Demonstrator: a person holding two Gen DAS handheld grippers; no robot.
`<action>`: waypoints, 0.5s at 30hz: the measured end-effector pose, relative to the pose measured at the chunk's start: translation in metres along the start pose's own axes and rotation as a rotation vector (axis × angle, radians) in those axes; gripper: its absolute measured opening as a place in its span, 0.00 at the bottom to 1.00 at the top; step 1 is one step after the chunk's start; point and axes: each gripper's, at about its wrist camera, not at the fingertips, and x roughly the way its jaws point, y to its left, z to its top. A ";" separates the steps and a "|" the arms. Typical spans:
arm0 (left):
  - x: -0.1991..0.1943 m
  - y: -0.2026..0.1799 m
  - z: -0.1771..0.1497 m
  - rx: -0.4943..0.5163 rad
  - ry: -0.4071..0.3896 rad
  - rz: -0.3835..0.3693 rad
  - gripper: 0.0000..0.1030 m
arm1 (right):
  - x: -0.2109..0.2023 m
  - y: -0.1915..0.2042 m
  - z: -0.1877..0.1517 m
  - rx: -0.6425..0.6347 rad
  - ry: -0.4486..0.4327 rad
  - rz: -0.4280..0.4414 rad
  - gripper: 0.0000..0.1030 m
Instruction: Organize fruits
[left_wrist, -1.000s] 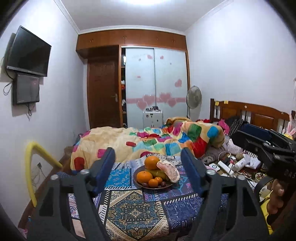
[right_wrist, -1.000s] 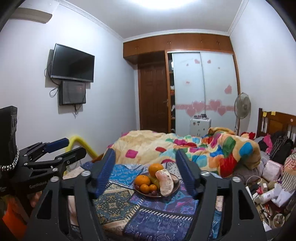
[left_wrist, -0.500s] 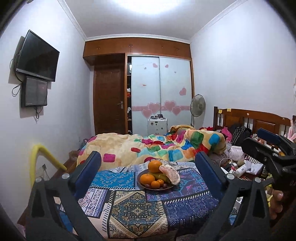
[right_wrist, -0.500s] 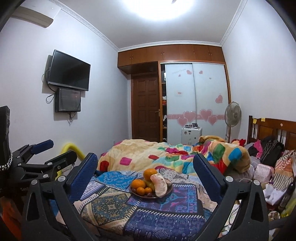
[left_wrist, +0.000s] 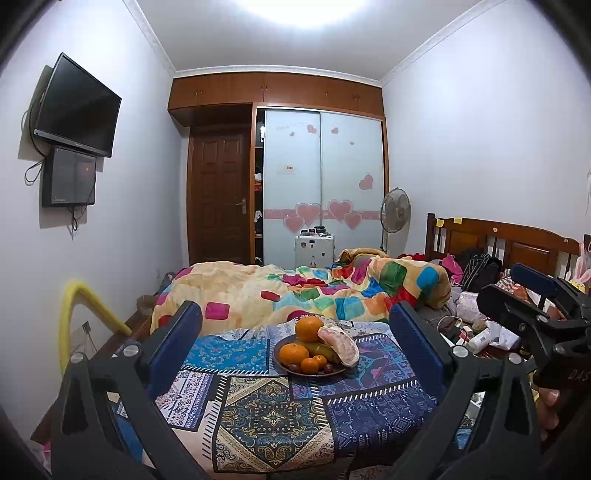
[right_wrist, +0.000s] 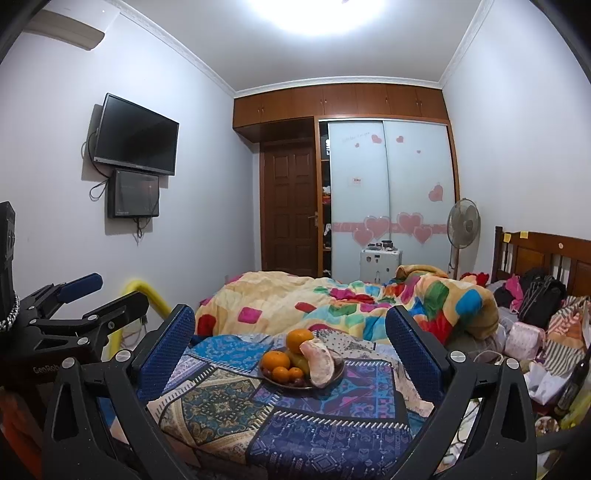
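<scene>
Left wrist view shows my left tongs (left_wrist: 295, 332) spread wide and empty, like the right tongs (right_wrist: 290, 328), both well short of the fruit plate (left_wrist: 295, 370) on the patchwork-covered tabletop (left_wrist: 273, 413); I judge the top orange (left_wrist: 308, 328) and pomelo segment (left_wrist: 341, 345) could roll off if nudged

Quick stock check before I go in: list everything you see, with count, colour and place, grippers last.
plate: one, dark, on patterned cloth.
oranges: two large, two small, orange, on plate.
pomelo piece: one, pinkish, plate's right side.
yellow-green fruit: count unclear, mid-plate.
dark small fruits: a few, plate front.
patterned cloth: one, blue, foreground.
quilt: one, multicoloured, behind cloth.
screens: two, black, left wall.
fan: one, near wardrobe.
left gripper: open, empty.
right gripper: open, empty.
</scene>
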 end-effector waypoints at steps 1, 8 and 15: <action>0.000 0.000 0.000 0.000 0.000 -0.001 1.00 | 0.000 0.000 0.000 0.001 0.001 0.000 1.00; 0.004 -0.002 -0.004 0.002 0.010 -0.008 1.00 | 0.000 -0.001 0.000 0.005 0.006 -0.001 1.00; 0.005 -0.002 -0.005 0.000 0.013 -0.011 1.00 | 0.001 -0.001 0.000 0.007 0.007 -0.001 1.00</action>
